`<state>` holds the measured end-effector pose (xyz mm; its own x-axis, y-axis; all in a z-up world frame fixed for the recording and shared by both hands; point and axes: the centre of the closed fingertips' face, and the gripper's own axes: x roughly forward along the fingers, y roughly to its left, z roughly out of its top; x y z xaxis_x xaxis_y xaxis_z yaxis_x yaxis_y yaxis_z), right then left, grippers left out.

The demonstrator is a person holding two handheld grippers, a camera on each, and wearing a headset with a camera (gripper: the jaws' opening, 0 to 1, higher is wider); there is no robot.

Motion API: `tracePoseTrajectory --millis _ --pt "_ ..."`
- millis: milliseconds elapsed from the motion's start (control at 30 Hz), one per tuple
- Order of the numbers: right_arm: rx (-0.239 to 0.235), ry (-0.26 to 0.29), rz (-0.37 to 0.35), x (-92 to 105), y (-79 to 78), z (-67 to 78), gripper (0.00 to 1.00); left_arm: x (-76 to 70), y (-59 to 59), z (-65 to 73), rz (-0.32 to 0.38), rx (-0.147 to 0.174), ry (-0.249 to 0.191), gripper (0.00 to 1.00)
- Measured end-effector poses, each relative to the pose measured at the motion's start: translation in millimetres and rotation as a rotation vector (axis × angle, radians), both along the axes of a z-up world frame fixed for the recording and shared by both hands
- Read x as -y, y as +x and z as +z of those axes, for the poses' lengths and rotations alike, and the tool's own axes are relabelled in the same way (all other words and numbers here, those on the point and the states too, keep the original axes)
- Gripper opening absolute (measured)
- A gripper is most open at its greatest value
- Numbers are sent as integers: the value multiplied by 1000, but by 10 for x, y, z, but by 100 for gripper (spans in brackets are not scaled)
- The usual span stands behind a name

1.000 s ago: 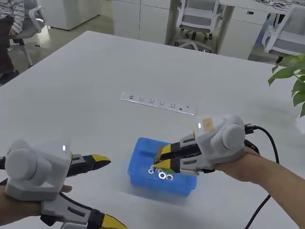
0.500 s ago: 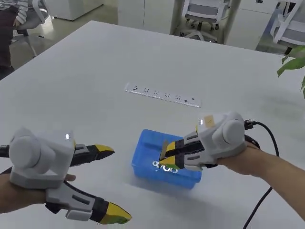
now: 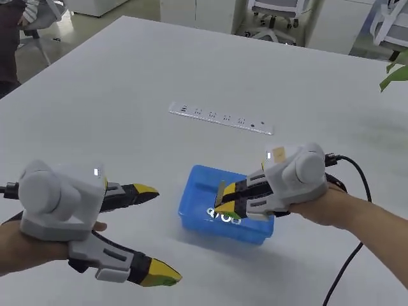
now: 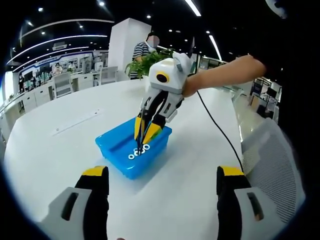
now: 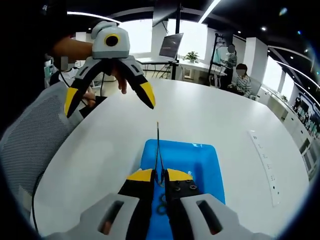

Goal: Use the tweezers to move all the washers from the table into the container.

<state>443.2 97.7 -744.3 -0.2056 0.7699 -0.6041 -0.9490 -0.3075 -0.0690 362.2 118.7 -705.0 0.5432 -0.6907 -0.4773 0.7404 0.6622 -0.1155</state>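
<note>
Right gripper view: right hand-held gripper [image 5: 159,175] pinches tweezers [image 5: 157,145] over container [image 5: 204,159].

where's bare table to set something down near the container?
Bare table between the power strip and the blue container, and wide open left of both. Also free between the open left claw and the container's left wall. Crowded: over the container, where the right claw holds tweezers by the washers.

Office, swivel chairs [image 3: 274,7], ceiling strip lights [image 4: 215,46]
</note>
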Motion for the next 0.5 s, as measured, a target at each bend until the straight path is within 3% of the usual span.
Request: tracePoseTrajectory --millis 200,367,500 --pt "-1 -5 6 -37 10 -43 9 -15 35 -1 4 9 11 93" --pt "3 -8 9 -60 23 -68 9 -42 158 65 9 44 31 83" --pt "1 -13 13 -63 13 -91 9 14 269 149 -16 69 18 75"
